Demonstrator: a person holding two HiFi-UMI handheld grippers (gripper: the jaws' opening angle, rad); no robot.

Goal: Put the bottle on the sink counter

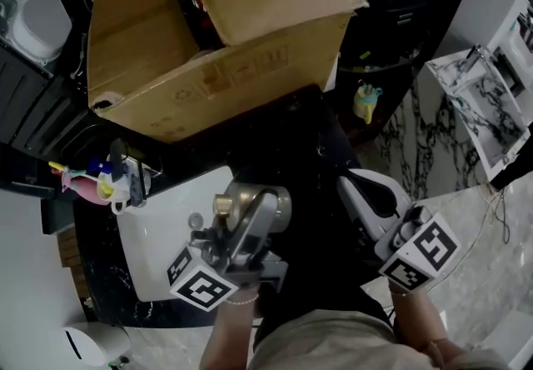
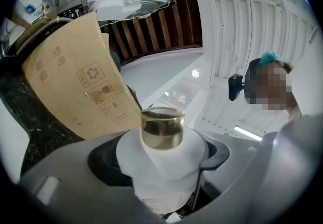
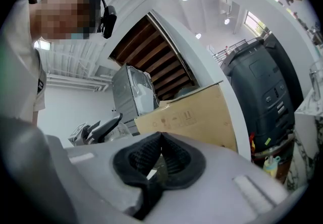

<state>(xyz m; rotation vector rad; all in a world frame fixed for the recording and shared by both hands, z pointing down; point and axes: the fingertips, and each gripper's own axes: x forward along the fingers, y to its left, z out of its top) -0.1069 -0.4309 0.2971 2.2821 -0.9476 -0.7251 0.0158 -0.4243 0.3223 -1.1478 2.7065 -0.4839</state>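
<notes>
White-bodied and gold-capped, gripped round the body in the left gripper (image 1: 254, 214), jaws closed on both sides of the bottle (image 2: 160, 172) with its cap (image 2: 161, 127) sticking out past them. Held at the edge of the white basin (image 1: 162, 235), near the cardboard box (image 1: 225, 52) on the dark counter (image 1: 304, 131); cannot tell whether touching any surface. Nothing in the right gripper (image 3: 160, 140), dark ribbed pads (image 3: 177, 156) pressed together, off to the right and apart from the bottle.

The bottle (image 2: 162, 172) is white with a gold cap (image 2: 162, 128), the box (image 1: 250, 68) brown, the sink (image 1: 162, 235) white.
</notes>
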